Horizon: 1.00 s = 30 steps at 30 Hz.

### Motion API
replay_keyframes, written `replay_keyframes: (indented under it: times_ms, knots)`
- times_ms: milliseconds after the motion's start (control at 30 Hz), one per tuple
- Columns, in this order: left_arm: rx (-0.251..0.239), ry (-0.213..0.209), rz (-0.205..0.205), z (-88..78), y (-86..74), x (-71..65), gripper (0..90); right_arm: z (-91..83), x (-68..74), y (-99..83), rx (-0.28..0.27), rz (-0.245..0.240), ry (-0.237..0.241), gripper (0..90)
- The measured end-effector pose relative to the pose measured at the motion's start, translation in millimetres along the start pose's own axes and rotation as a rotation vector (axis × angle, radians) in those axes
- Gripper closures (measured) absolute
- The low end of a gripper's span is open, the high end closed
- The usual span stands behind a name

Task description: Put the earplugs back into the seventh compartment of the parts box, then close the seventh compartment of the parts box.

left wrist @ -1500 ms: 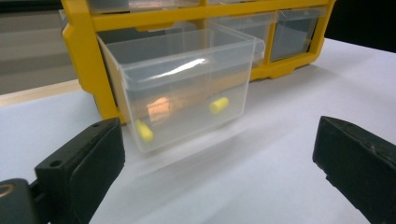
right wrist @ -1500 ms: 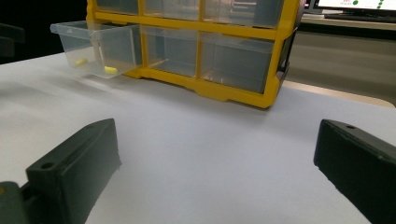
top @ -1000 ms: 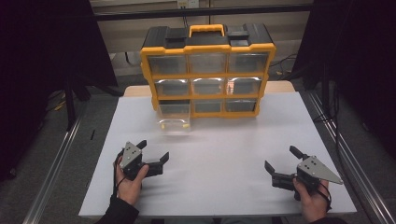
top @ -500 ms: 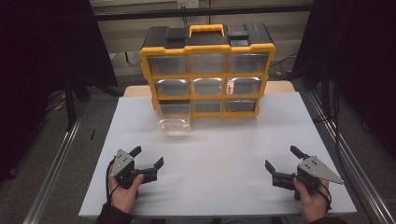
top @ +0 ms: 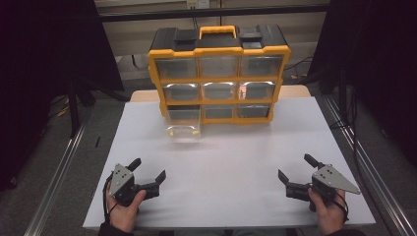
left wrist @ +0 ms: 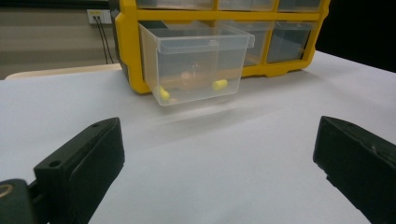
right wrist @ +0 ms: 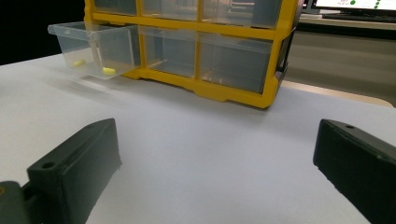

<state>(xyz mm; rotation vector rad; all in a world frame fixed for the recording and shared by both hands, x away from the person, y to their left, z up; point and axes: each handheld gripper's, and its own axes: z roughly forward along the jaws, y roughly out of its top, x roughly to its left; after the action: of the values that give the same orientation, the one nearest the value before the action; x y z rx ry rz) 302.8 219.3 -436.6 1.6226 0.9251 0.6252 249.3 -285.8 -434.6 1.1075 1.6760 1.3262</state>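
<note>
High view takes in the white counter (top: 226, 167), with a yellow drawer cabinet (top: 219, 73) standing at its far side, nine clear drawers in three rows under a black top and a yellow handle. Eight drawers sit flush in the frame. The bottom-left drawer (top: 183, 124) is pulled well out over the counter, though its back end appears to remain in its slot. In the left gripper view that open drawer (left wrist: 198, 63) holds two small yellow pieces (left wrist: 219, 84) lying on its floor, one near the front left corner and one toward the right.

Both tools rest at the near edge, well apart from the cabinet and from each other. The left gripper (top: 147, 174) has its jaws spread wide with nothing between them, and the right gripper (top: 295, 169) is likewise wide apart and empty.

As a judgement, the opening of the drawer looks done, and its contents lie untouched. What seems left is either reaching in for the yellow pieces or pushing the drawer back home; neither hand is yet near it.
</note>
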Motion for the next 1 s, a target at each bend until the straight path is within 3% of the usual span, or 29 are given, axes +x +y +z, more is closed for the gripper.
replay_keyframes:
  times_ms: [200, 400, 467, 567, 633, 800, 1000]
  knots:
    - [-0.006, -0.016, -0.006, 3.1, 0.6, -0.2, 2.6, 0.2, 0.0, 0.1, 0.002, 0.000, -0.004, 0.2]
    - [0.013, -0.048, -0.022, 6.2, 0.2, 0.6, 3.7, 1.6, -0.7, -0.2, 0.004, 0.009, -0.008, 0.2]
    - [0.032, -0.052, -0.008, 8.0, -0.1, -0.1, 4.4, 1.5, -1.7, -0.4, 0.002, 0.014, -0.012, 0.2]
    - [0.055, -0.092, -0.045, 10.8, -0.6, 0.5, 5.4, 1.2, -1.5, -0.6, 0.003, 0.015, -0.013, 0.2]
    - [0.061, -0.103, -0.018, 10.9, 2.2, 0.3, 5.2, 1.2, -1.3, -0.7, 0.004, 0.016, -0.012, 0.2]
    - [0.083, -0.173, -0.025, 15.1, 6.9, 2.4, 6.1, -0.9, -0.9, -0.7, 0.002, 0.011, -0.006, 0.1]
    - [0.074, -0.183, -0.018, 21.2, 12.3, 2.5, 6.1, -0.4, 0.1, -0.6, 0.005, 0.003, 0.003, 0.1]
